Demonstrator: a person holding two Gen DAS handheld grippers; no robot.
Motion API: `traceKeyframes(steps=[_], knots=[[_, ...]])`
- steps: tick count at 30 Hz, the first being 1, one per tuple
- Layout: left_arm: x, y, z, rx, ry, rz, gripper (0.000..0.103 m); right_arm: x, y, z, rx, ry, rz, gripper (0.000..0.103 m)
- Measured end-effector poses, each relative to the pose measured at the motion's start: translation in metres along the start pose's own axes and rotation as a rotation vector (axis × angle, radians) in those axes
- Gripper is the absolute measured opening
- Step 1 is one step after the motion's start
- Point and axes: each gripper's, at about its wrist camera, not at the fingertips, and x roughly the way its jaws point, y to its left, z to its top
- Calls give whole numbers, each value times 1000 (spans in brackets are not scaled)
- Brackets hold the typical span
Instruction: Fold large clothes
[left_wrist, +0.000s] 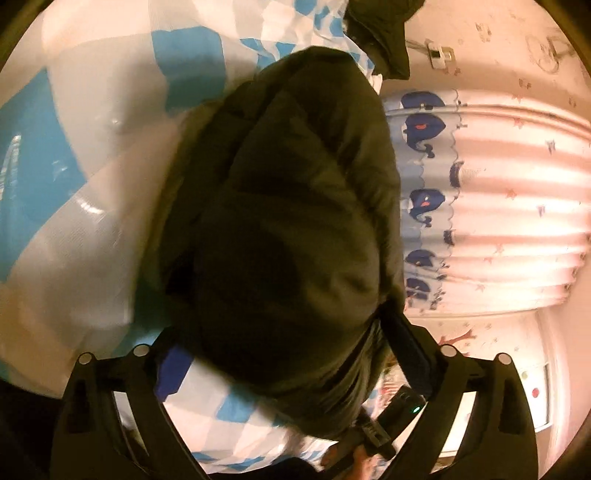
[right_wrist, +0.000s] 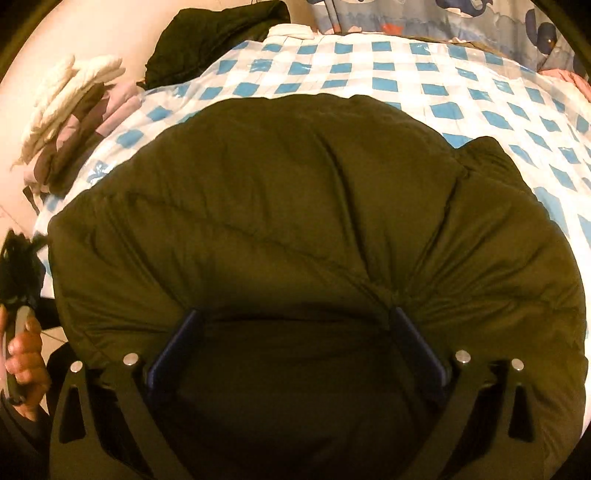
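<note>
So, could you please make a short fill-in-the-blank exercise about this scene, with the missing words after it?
1. The dark padded jacket lies on a blue and white ____ cover.
2. The curtain beside the bed shows dark blue ____.
3. A stack of ____ clothes sits at the bed's edge.
4. Jacket fabric bunches between the right tongs, whose pads are ____ in colour.

Missing words: checked; whales; folded; blue

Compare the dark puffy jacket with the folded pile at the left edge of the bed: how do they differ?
The dark puffy jacket is one olive-black colour; the folded pile mixes cream, brown and pink. The jacket spreads wide across the middle of the checked cover; the pile is small, stacked at its edge. Both rest on that cover.
</note>
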Motion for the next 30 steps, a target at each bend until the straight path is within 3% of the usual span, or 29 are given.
traceKeyframes(steps=[4, 7, 12, 13, 15, 18, 20, 24, 26, 28, 30], knots=[[5, 5, 8, -60, -2, -16, 90, -2, 3, -4, -15, -4, 1, 97], [4, 1, 3, -52, -12, -40, 91, -2, 4, -7, -20, -10, 2, 97], [18, -7, 19, -41, 11, -11, 92, -2, 8, -7, -38, 8, -6, 97], [20, -8, 18, -36, 3, -5, 86, -4, 9, -6, -42, 25, -1, 97], [20, -11, 12, 9, 1, 18, 45, -19, 12, -1, -32, -6, 23, 97], [14, -16, 5, 54, -2, 21, 27, -40, 24, 17, -56, -103, 23, 97], [12, -30, -3, 133, -29, 54, 25, -35, 31, 32, -65, -118, -2, 97], [18, -39, -8, 179, -37, 68, 25, 34, 44, 38, -138, 44, -86, 98], [20, -44, -7, 211, -41, 73, 25, 33, 47, 43, -146, 75, -93, 97], [26, -56, -10, 252, -47, 83, 25, 7, 46, 58, -108, -6, -24, 97], [28, -61, -12, 276, -55, 93, 25, -10, 46, 78, -106, -81, -43, 97]])
